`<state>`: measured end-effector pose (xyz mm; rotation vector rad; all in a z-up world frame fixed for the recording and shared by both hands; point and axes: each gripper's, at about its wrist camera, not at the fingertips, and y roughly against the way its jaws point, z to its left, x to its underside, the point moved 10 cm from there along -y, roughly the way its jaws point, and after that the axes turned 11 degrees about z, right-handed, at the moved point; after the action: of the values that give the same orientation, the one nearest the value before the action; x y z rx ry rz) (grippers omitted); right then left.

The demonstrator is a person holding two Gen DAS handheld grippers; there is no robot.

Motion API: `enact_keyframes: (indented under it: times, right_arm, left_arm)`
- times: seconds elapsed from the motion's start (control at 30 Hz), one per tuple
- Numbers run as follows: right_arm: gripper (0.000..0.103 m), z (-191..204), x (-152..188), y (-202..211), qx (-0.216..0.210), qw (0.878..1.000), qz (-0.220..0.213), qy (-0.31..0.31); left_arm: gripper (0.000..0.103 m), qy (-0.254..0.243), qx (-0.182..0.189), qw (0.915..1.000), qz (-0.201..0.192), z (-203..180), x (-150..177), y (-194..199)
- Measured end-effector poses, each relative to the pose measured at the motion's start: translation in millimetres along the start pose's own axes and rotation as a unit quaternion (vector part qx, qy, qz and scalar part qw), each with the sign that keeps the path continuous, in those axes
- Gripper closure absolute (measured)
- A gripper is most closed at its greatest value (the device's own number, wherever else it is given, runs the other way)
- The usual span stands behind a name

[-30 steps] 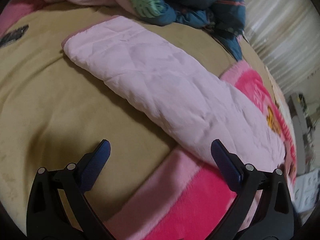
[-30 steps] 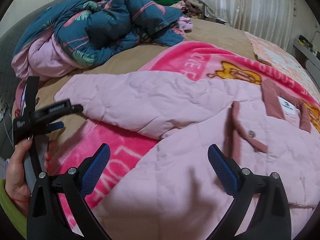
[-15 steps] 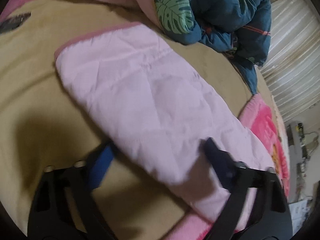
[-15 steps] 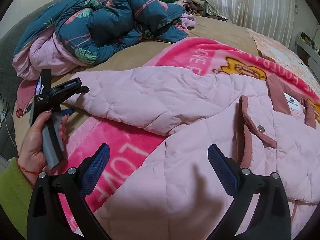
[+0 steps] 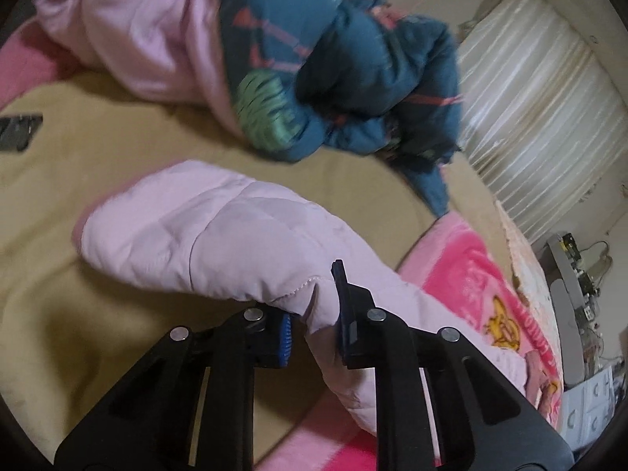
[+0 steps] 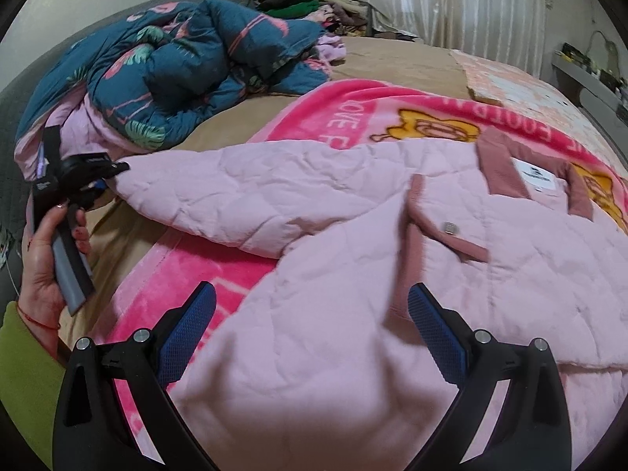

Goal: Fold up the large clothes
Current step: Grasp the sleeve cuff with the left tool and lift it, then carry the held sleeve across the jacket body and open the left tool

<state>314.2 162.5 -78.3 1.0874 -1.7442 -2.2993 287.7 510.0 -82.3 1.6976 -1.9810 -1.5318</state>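
Observation:
A pale pink quilted jacket (image 6: 451,274) lies spread on the bed, its dusty-rose collar (image 6: 506,172) at the right. Its long sleeve (image 6: 251,200) stretches left. In the left wrist view my left gripper (image 5: 314,318) is shut on that sleeve (image 5: 219,243), pinching a fold near the cuff end and lifting it a little. It also shows in the right wrist view (image 6: 106,172) at the sleeve's end. My right gripper (image 6: 310,329) is open and empty, hovering over the jacket's body.
A pink cartoon blanket (image 6: 353,114) lies under the jacket on a tan sheet (image 5: 78,165). A crumpled teal flamingo-print duvet (image 6: 184,74) with pink lining is piled at the back left. Clothes heap (image 6: 314,4) and curtains (image 6: 451,4) stand behind.
My left gripper moved up along the sleeve toward its cuff and shut on it, bunching and raising the fabric. My right gripper stayed open and shifted only slightly over the jacket.

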Motion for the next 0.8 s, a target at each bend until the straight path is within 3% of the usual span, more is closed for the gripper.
enact_keyframes:
  times: [0.4, 0.8]
  right_arm:
    - [0.005, -85, 29, 74, 0.028, 0.996, -0.037, -0.080]
    - [0.005, -140, 71, 125, 0.013, 0.988, -0.063, -0.143]
  left_arm:
    - [0.093, -0.072, 0.053, 0.9942, -0.058, -78, 14, 88]
    - [0.094, -0.124, 0.054, 0.9883, -0.070, -153, 42, 134]
